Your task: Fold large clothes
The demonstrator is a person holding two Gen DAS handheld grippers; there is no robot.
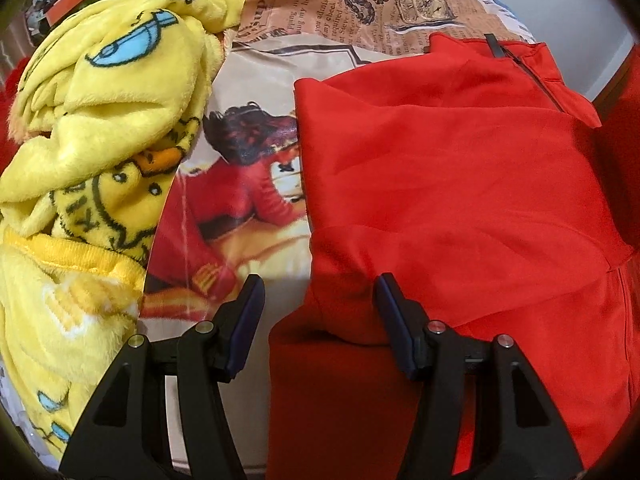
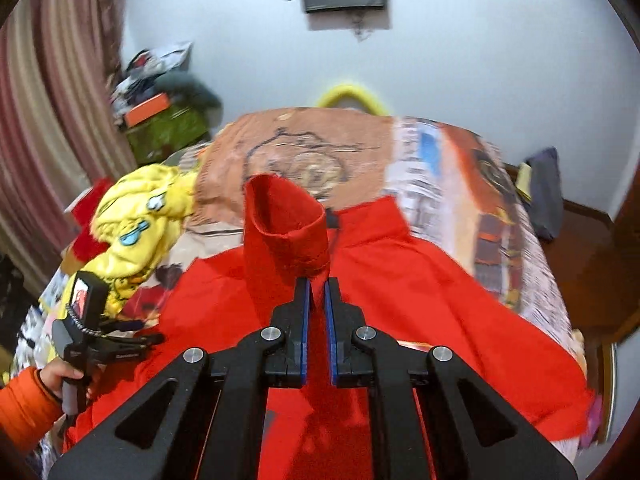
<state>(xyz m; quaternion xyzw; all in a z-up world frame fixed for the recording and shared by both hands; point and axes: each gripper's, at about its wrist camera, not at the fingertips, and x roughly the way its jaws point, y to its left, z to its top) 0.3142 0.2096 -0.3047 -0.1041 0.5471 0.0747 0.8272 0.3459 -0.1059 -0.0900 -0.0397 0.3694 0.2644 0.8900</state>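
Red garment (image 2: 420, 300) lies spread on the bed (image 2: 460, 184). My right gripper (image 2: 317, 280) pinches its sleeve, lifting it; left gripper (image 1: 318, 292) hangs half-open, empty. Next, I'd lay the sleeve across.

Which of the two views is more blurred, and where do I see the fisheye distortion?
Right wrist view: motion blur smears the bedspread and curtain. Left wrist view: sharper, the red garment and yellow fleece crisp. Both bend toward dark round corners.

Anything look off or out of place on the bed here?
Only the yellow fleece garment, heaped crumpled at the bed's edge beside the red garment being folded. The right gripper holds a red cuff lifted; the left gripper is open.
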